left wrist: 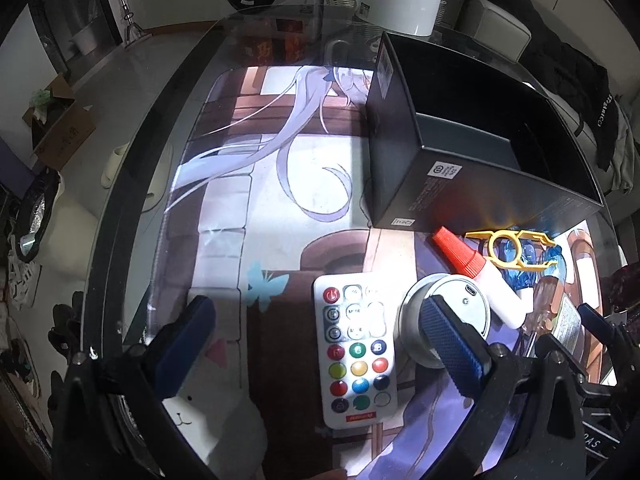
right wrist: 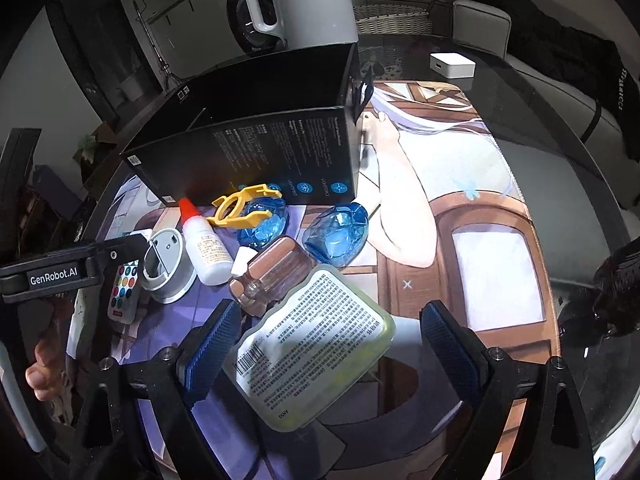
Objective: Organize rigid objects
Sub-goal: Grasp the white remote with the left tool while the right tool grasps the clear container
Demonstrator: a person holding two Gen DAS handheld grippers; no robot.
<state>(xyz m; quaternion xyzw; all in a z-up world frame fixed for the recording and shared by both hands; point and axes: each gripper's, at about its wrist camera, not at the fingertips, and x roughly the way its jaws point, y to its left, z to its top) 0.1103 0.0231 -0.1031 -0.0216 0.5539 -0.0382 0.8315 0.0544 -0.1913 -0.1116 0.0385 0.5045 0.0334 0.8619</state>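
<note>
My left gripper (left wrist: 320,344) is open above the mat, and a white remote (left wrist: 356,352) with coloured buttons lies flat between its blue fingers. Beside the right finger stands a round white device (left wrist: 444,320). A red-capped white glue bottle (left wrist: 476,276), a yellow plastic clip (left wrist: 512,248) and blue glass pieces (left wrist: 528,264) lie in front of the open black box (left wrist: 472,136). My right gripper (right wrist: 330,344) is open and straddles a flat labelled bottle (right wrist: 312,348) lying on the mat. The two blue glass pieces (right wrist: 338,232) lie just beyond the bottle.
A white kettle (right wrist: 300,0) stands behind the black box (right wrist: 256,144). A small white box (right wrist: 452,65) sits at the far right on the round glass table (left wrist: 132,208). The left gripper's body (right wrist: 60,268) and a hand (right wrist: 40,368) show at the left.
</note>
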